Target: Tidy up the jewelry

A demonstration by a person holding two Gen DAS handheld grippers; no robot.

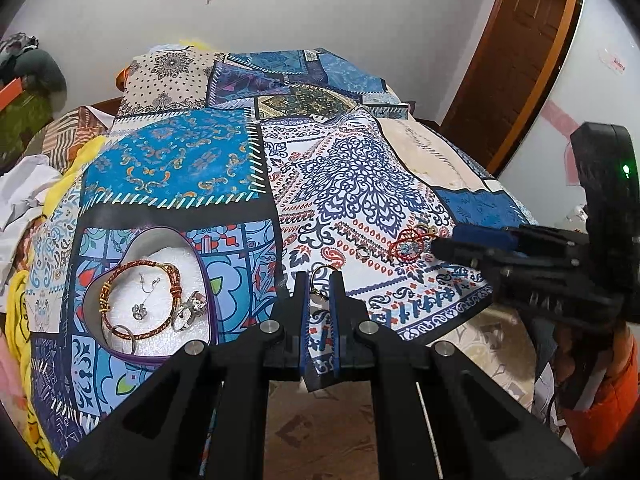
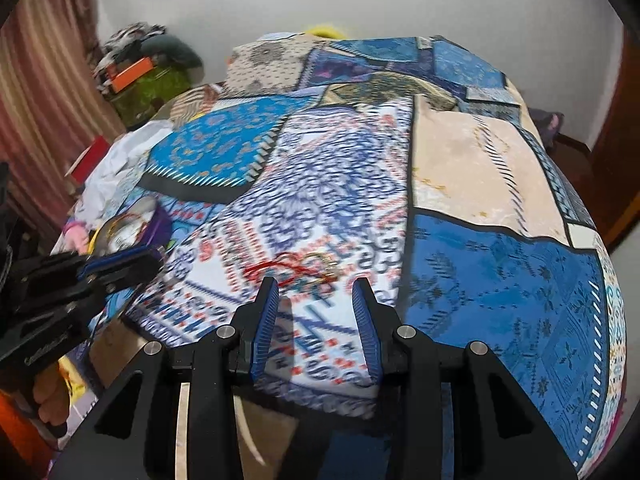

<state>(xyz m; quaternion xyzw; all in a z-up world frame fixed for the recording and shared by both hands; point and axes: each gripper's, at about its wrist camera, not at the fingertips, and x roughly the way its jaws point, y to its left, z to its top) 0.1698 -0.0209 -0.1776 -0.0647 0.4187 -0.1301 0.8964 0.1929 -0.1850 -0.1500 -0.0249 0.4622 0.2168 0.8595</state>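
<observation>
Only left view shows left fingers [image 1: 320, 280] pinching ring [image 1: 319, 294]; right fingers [image 2: 316, 288] spread, empty

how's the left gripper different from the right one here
The left gripper has its fingers nearly closed on a gold ring; the right gripper is wide open and holds nothing. The left works near the heart-shaped box, the right by the red thread bracelet. Both are black with blue pads.

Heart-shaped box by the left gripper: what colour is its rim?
Purple rim on the heart-shaped box, with a white lining inside; it shows best in the left wrist view.
</observation>
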